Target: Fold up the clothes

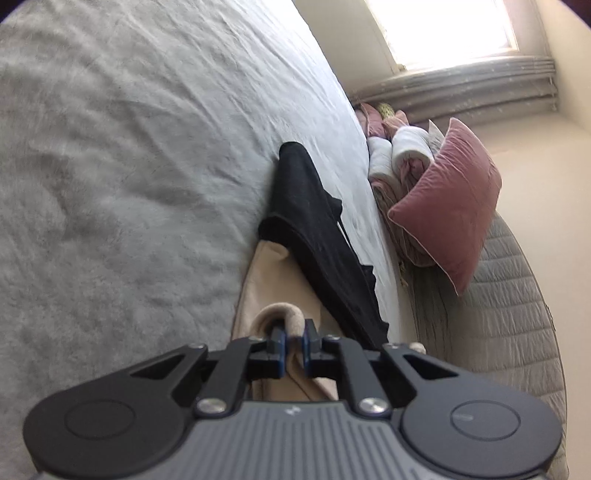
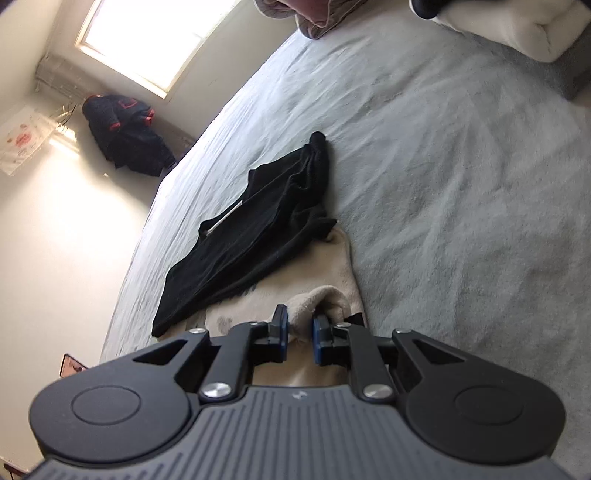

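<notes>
Both grippers have a bite of the same beige garment, which lies on the grey bedspread low in the middle of each view.

In the left wrist view, the left gripper sits at bottom centre with its blue-padded fingers drawn nearly together, clamped on a rolled hem of the beige cloth. That hem arches up in a loop just above the fingertips, and the rest of the garment spreads upward and to the left from the jaws. A black garment lies partly over the beige one, running diagonally from mid-frame down toward the right of the fingers, close beside them but not between them. Farther off, at the right of the frame, a pink cushion leans against rolled white bedding, under a bright window in the upper right.

In the right wrist view, the right gripper is also at bottom centre. Its fingers stand a little farther apart, pressed on a thicker bunched fold of beige fabric that bulges up between and above the pads. The black garment here stretches from centre frame down to the lower left, overlapping the upper edge of the beige piece, just above and left of the fingertips. A dark jacket hangs by the wall in the upper left, below the window.
</notes>
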`<state>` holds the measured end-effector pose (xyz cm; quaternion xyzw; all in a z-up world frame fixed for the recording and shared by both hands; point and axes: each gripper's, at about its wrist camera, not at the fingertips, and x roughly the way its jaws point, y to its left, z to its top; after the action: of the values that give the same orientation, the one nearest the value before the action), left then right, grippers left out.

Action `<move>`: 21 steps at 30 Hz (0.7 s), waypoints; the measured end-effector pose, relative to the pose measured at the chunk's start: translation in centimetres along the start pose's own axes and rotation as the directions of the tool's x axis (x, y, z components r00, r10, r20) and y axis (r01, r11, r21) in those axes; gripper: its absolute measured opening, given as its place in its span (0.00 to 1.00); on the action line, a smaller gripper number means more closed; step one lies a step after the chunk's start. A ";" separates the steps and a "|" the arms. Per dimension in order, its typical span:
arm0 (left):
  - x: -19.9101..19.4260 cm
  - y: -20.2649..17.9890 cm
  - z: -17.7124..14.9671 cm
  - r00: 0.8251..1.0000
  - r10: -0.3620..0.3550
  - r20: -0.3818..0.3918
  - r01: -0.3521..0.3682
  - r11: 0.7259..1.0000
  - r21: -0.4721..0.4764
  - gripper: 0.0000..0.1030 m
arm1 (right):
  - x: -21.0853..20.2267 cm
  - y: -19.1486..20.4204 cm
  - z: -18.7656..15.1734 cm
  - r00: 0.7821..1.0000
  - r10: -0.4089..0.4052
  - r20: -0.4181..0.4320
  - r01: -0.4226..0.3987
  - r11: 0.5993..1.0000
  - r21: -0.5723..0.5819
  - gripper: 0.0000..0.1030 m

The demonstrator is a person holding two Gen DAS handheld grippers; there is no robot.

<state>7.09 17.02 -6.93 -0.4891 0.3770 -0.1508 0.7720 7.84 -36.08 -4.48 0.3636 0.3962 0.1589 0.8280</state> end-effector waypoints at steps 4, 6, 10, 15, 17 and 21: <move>-0.2 0.0 0.2 0.998 -0.056 0.031 0.057 0.998 -0.020 0.08 | 0.2 -0.2 0.5 0.999 0.033 0.032 -0.034 0.999 0.022 0.16; -0.1 0.2 0.3 0.996 -0.082 0.045 0.084 0.996 -0.041 0.08 | 0.4 -0.5 0.6 0.998 0.047 0.045 -0.050 0.997 0.052 0.16; 0.3 0.4 0.4 0.993 -0.086 0.086 0.093 0.993 -0.079 0.08 | 0.7 -1.2 0.8 0.995 0.072 0.068 -0.079 0.990 0.114 0.16; 0.7 0.9 0.4 0.986 -0.122 0.110 0.135 0.983 -0.123 0.09 | 0.6 -2.0 0.6 0.980 0.142 0.141 -0.167 0.969 0.184 0.20; 0.6 1.1 0.6 0.983 -0.148 0.110 0.164 0.974 -0.154 0.23 | 0.2 -2.1 0.5 0.967 0.176 0.185 -0.211 0.958 0.193 0.24; -1.0 0.7 0.8 0.973 -0.146 0.178 0.172 0.975 -0.142 0.46 | -1.6 -1.2 0.7 0.950 0.169 0.264 -0.212 0.967 0.142 0.49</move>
<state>6.94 18.47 -6.87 -0.5879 0.2814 -0.1407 0.7452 7.30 -38.12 -4.15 0.4861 0.2641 0.1572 0.8181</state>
